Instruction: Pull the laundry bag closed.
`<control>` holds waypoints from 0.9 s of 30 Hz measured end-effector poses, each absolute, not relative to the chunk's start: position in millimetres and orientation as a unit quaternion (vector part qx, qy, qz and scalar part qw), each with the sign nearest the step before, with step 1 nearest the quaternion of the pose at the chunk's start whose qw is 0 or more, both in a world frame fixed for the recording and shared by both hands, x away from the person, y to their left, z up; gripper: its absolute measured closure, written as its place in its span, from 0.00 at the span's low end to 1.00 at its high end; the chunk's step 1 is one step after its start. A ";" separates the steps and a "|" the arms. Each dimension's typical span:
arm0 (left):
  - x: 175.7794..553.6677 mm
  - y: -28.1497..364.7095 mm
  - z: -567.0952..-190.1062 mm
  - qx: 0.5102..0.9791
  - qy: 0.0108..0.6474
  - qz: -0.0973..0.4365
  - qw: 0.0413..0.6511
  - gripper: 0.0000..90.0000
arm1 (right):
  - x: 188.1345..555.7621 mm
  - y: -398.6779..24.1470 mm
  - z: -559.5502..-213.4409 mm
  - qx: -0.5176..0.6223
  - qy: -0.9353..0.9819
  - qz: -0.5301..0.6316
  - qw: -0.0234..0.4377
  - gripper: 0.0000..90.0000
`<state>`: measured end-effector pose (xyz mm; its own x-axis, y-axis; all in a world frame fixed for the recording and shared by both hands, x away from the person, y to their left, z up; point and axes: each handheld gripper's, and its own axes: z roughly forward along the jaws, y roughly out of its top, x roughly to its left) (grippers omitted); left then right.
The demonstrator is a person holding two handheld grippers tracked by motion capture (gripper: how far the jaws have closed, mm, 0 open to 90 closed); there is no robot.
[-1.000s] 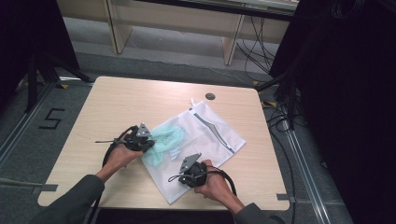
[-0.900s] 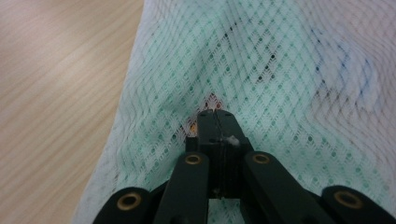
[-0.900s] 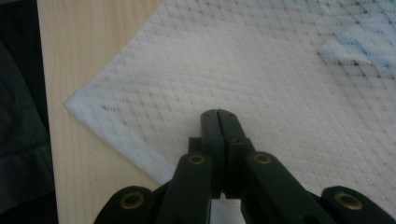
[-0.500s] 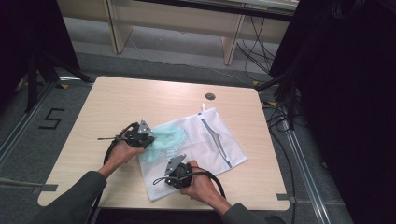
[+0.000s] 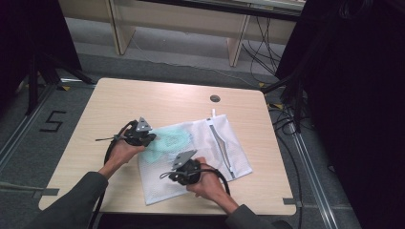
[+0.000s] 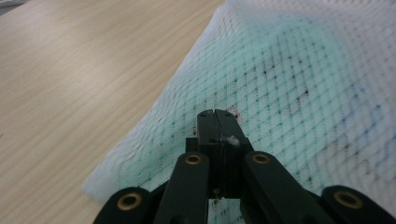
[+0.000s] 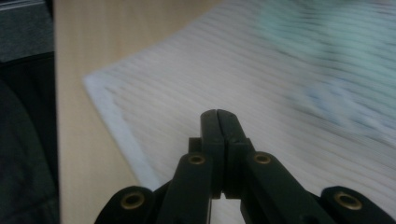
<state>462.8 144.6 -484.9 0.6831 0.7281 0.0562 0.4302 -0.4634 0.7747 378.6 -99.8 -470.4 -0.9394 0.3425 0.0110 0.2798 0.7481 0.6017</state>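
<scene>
A white mesh laundry bag (image 5: 210, 143) lies flat on the near half of the wooden table (image 5: 143, 100). A teal garment (image 5: 167, 140) shows through its left part, and its grey zipper (image 5: 220, 145) runs along the right part. My left gripper (image 5: 152, 138) rests at the bag's left edge, its jaws shut over the teal-tinted mesh (image 6: 327, 70). The left gripper (image 6: 217, 114) shows nothing held. My right gripper (image 5: 168, 175) hovers over the bag's near part, pointing toward its near-left corner. The right gripper (image 7: 218, 114) is shut above the blurred white mesh (image 7: 187, 84).
A round dark grommet (image 5: 215, 98) sits in the table's far right area. Cables (image 5: 286, 119) trail on the floor to the right. A taped "5" (image 5: 52, 121) marks the floor at left. Furniture legs (image 5: 236, 45) stand beyond the table.
My right gripper has shifted left across the near part of the bag and risen slightly. The bag's right part now lies flatter. The left gripper has stayed put.
</scene>
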 end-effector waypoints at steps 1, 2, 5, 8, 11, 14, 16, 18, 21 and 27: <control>456.4 146.6 -482.1 0.831 0.350 0.188 0.390 0.99 | 391.6 -121.0 -466.5 0.160 0.931 0.317 0.085 1.00; 449.4 148.9 -479.2 0.834 0.346 0.182 0.390 0.99 | 391.6 -121.0 -466.5 0.160 0.931 0.317 0.085 1.00; 425.1 149.5 -477.6 0.823 0.359 0.153 0.413 0.99 | 400.8 -153.9 -466.0 0.186 0.929 0.308 0.092 1.00; 401.3 146.0 -480.8 0.828 0.354 0.125 0.415 0.99 | 403.9 -179.4 -472.4 0.220 0.928 0.285 0.098 1.00; 390.9 139.8 -488.3 0.850 0.335 0.112 0.390 0.99 | 405.3 -196.1 -477.2 0.226 0.931 0.269 0.101 1.00; 395.7 137.4 -494.0 0.860 0.326 0.121 0.372 0.99 | 402.9 -202.5 -486.4 0.236 0.933 0.256 0.092 1.00; 398.8 137.6 -499.5 0.859 0.338 0.120 0.364 0.99 | 403.4 -202.2 -486.3 0.223 0.938 0.246 0.099 1.00; 403.7 140.7 -503.8 0.867 0.336 0.130 0.345 0.99 | 400.8 -198.0 -487.9 0.223 0.942 0.236 0.086 1.00; 410.5 146.2 -507.1 0.862 0.360 0.132 0.333 0.99 | 396.7 -188.0 -489.1 0.211 0.944 0.239 0.082 1.00; 415.0 159.8 -506.1 0.861 0.371 0.141 0.317 0.99 | 392.0 -172.6 -489.4 0.186 0.950 0.239 0.078 1.00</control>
<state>415.0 159.8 -506.1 0.6850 0.7285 0.0085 0.5493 -0.5241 0.6508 392.0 -172.6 -489.4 -0.9185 0.3910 -0.0596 0.3163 0.8165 0.4830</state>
